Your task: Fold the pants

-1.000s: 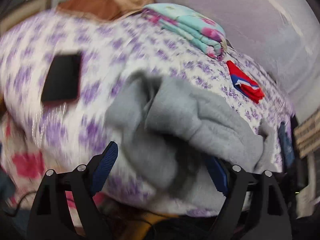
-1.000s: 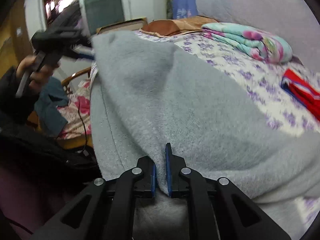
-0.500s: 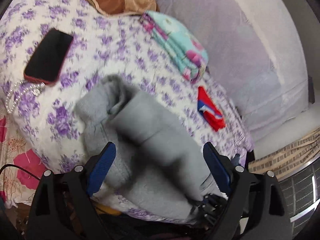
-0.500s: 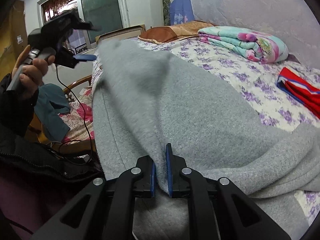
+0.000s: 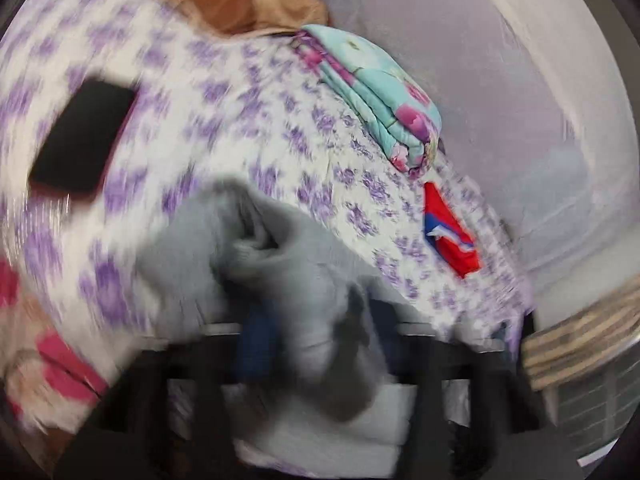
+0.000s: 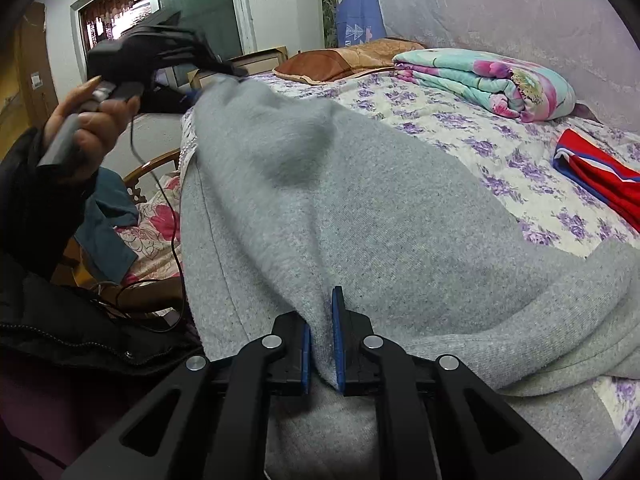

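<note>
Grey sweatpants lie draped over the near side of a bed, stretched between both grippers. My right gripper sits at the bottom centre, shut on a fold of the grey fabric. In the right wrist view my left gripper is held up at the far left by a hand, with the pants' far edge lifted to its tips. The left wrist view is blurred by motion: the left gripper has its jaws closing, with bunched grey pants pinched between the blue pads.
The bed has a purple-flowered sheet. On it lie a folded turquoise blanket, a red and blue cloth, a brown pillow and a black phone. A wooden chair with blue cloth stands at the left.
The left gripper's jaws went from wide apart around the pants to drawn together on the fabric, and its view swung and blurred. The right gripper kept its grip and place.
</note>
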{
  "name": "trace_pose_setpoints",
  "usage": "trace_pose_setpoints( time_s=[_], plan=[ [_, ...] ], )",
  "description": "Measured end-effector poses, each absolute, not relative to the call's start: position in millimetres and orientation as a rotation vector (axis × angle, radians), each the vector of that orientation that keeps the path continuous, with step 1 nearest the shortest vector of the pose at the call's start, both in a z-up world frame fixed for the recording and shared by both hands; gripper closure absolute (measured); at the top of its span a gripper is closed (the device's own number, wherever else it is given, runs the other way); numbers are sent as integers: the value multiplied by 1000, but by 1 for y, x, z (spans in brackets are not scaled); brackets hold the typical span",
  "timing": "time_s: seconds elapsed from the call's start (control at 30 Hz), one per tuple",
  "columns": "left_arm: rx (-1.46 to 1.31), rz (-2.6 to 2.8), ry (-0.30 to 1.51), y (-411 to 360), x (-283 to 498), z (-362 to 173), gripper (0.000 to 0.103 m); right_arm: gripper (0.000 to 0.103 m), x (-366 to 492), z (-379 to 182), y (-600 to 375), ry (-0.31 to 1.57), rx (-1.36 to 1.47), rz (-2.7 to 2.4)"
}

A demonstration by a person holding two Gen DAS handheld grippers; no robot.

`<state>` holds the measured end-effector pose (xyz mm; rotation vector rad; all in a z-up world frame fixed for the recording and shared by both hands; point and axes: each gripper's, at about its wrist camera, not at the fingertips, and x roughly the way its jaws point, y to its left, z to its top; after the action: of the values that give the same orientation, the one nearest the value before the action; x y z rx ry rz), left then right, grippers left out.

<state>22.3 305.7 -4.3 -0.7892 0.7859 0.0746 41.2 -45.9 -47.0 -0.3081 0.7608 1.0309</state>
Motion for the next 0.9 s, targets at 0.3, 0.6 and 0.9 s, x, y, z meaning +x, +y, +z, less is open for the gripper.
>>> trace_pose_setpoints(
  time_s=[0.3, 0.6, 0.9],
  plan=[
    [-619, 164, 703, 310, -9, 30, 84, 93, 13, 14, -48, 575, -261, 1184],
    [-553, 291, 835, 310, -13, -45, 79, 75, 12, -52, -15, 793, -422, 1157],
    [-314, 265, 629, 248, -53, 50, 25, 3, 67, 36, -115, 532, -193, 659]
  ],
)
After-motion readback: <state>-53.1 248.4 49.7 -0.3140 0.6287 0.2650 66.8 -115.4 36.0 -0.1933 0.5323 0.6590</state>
